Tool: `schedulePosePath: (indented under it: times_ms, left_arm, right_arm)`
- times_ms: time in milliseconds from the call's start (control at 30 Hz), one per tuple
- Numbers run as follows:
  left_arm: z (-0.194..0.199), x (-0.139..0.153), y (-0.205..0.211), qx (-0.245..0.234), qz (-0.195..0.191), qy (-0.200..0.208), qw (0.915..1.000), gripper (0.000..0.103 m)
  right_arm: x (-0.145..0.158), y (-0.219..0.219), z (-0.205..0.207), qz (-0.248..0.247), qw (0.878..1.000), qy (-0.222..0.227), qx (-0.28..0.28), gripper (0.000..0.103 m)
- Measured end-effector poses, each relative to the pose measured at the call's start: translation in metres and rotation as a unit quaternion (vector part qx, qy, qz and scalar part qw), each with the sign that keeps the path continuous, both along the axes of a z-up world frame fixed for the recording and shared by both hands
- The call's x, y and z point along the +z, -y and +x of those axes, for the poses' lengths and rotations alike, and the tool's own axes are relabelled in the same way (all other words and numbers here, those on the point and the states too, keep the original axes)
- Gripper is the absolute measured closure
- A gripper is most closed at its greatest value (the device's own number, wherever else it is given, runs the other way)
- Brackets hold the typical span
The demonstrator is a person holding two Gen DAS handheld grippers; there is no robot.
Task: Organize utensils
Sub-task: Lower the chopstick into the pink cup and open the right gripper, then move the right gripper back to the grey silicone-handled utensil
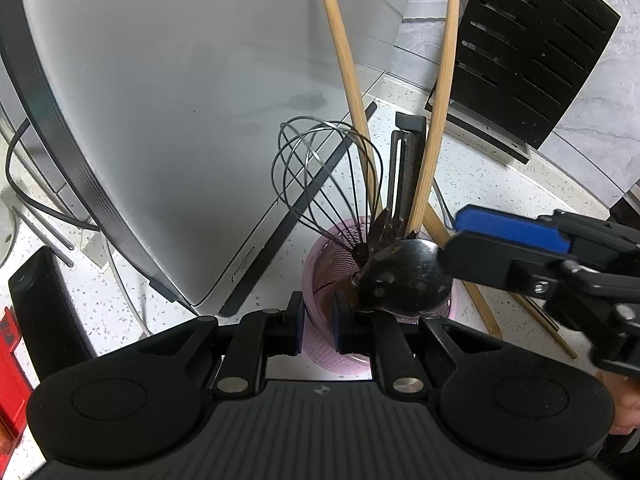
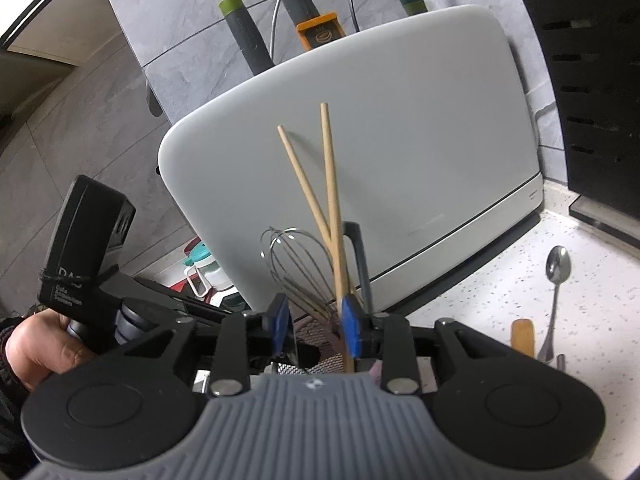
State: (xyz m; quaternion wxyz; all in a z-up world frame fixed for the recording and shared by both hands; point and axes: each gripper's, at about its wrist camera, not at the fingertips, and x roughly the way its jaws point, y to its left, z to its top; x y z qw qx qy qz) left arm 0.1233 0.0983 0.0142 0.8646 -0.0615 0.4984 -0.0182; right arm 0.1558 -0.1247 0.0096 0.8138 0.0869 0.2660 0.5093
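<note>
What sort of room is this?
Most likely a home kitchen: a speckled counter with a tiled wall behind, a knife block, and a pink holder of utensils, among them a whisk.

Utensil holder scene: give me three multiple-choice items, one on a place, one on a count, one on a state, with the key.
1. Where is the metal spoon?
A. in the holder
B. on the counter, right of the white appliance
C. on top of the appliance

2. How many chopsticks stand in the pink holder?
A. one
B. two
C. four

3. How is the whisk placed?
A. flat on the counter
B. hanging on the wall
C. standing in the holder, wires up

Key:
1 B, it lies on the speckled counter.
2 B, two wooden sticks rise from the holder.
3 C, its wire head sticks up above the rim.
</note>
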Motion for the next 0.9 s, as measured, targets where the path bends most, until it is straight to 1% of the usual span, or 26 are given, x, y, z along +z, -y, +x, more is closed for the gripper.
schedulePosePath:
  times_ms: [100, 167, 233, 300, 433, 567, 700, 767, 900]
  left_arm:
    - [0.000, 0.000, 0.000, -0.001, 0.001, 0.000, 1.0000, 0.088]
    - [0.000, 0.000, 0.000, -0.001, 0.002, 0.000, 1.0000, 0.088]
    - [0.000, -0.001, -0.001, -0.002, 0.001, 0.000, 1.0000, 0.088]
    - [0.000, 0.000, -0.001, -0.001, 0.002, 0.000, 1.0000, 0.088]
    - [0.000, 0.000, -0.001, -0.001, 0.002, 0.000, 1.0000, 0.088]
    - [0.000, 0.000, 0.000, -0.002, 0.001, 0.000, 1.0000, 0.088]
    - [-0.001, 0.001, 0.001, -0.003, 0.000, 0.001, 1.0000, 0.088]
    - [-0.001, 0.001, 0.001, -0.003, 0.000, 0.001, 1.0000, 0.088]
    - [-0.001, 0.001, 0.000, -0.002, -0.004, 0.002, 1.0000, 0.088]
  right_arm:
    - [0.005, 0.007, 0.001, -0.004, 1.000, 0.006, -0.002, 0.070]
    - [0.009, 0.011, 0.001, -0.019, 1.000, 0.014, -0.006, 0.068]
    - [0.014, 0.017, 0.005, -0.039, 0.999, 0.027, -0.023, 0.065]
    - [0.015, 0.026, 0.012, -0.050, 0.997, 0.027, -0.043, 0.064]
    - [0.006, 0.046, 0.034, -0.076, 0.992, 0.003, -0.100, 0.063]
    - [-0.013, 0.061, 0.061, -0.103, 0.982, -0.037, -0.151, 0.062]
    - [-0.030, 0.072, 0.077, -0.124, 0.974, -0.062, -0.178, 0.062]
    - [-0.033, 0.076, 0.081, -0.138, 0.972, -0.057, -0.181, 0.061]
    - [-0.037, 0.086, 0.084, -0.183, 0.966, -0.027, -0.183, 0.056]
